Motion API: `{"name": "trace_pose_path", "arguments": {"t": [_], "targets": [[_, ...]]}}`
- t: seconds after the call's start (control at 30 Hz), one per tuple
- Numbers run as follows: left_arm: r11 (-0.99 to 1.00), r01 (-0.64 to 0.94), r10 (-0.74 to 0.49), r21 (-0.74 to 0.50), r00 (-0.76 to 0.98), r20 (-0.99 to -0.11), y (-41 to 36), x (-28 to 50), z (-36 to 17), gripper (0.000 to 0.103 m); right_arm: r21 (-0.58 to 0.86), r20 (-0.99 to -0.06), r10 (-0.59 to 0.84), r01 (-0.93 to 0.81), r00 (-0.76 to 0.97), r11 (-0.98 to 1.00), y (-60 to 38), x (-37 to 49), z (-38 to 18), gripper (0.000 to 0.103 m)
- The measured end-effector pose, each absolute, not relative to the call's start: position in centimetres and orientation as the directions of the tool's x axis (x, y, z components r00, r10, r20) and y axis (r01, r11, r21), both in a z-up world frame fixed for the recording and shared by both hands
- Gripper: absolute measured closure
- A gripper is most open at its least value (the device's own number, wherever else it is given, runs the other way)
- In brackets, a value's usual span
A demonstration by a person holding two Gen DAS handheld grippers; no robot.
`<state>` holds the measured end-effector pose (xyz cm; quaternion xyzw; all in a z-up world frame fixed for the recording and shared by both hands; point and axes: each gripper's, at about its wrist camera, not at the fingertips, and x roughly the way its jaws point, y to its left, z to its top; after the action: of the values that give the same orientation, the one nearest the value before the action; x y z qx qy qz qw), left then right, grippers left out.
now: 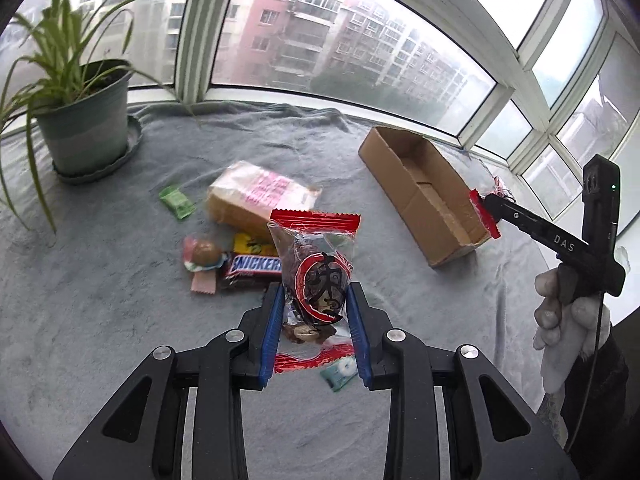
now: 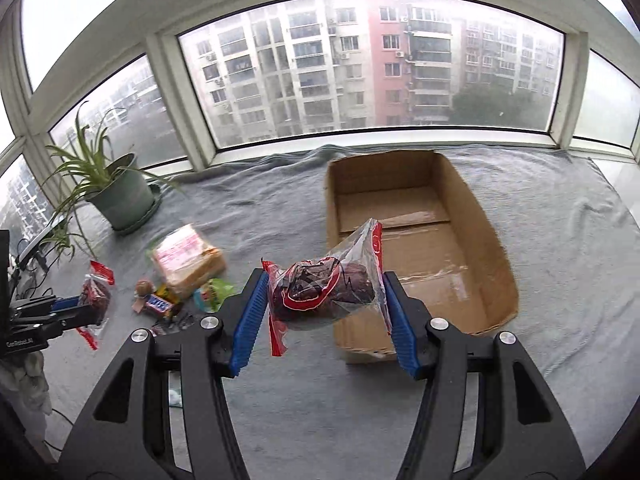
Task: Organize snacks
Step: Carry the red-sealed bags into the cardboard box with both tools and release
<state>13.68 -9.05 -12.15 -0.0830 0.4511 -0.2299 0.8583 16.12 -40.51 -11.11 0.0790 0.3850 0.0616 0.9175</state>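
Observation:
My left gripper (image 1: 316, 300) is shut on a clear red-edged snack packet (image 1: 314, 264) and holds it above the grey cloth. My right gripper (image 2: 324, 292) is shut on a like red-edged packet (image 2: 328, 288), held in front of the near end of the open cardboard box (image 2: 492, 248). The box looks bare inside. In the left wrist view the right gripper (image 1: 486, 204) with its packet (image 1: 484, 214) is at the box's (image 1: 404, 196) near right corner. The left gripper (image 2: 86, 306) and its packet (image 2: 94, 294) show in the right wrist view.
A wrapped bread loaf (image 1: 260, 196), a Snickers bar (image 1: 252, 270), a yellow packet (image 1: 250, 244), a round chocolate sweet (image 1: 204, 254) and green packets (image 1: 176, 202) (image 1: 340, 370) lie on the cloth (image 1: 100, 320). A potted plant (image 1: 86, 128) stands far left by the window.

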Motion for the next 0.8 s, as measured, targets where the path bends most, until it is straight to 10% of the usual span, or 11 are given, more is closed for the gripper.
{"name": "trace_pose_path", "arguments": {"t": [0.8], "targets": [[0.756, 0.592, -0.571, -0.278, 0.389, -0.723, -28.8, 19.7, -10.7, 0.073, 0.173, -0.772, 0.066, 0.109, 0.632, 0.979, -50.7, 20.9, -17.2, 0.044]]}}
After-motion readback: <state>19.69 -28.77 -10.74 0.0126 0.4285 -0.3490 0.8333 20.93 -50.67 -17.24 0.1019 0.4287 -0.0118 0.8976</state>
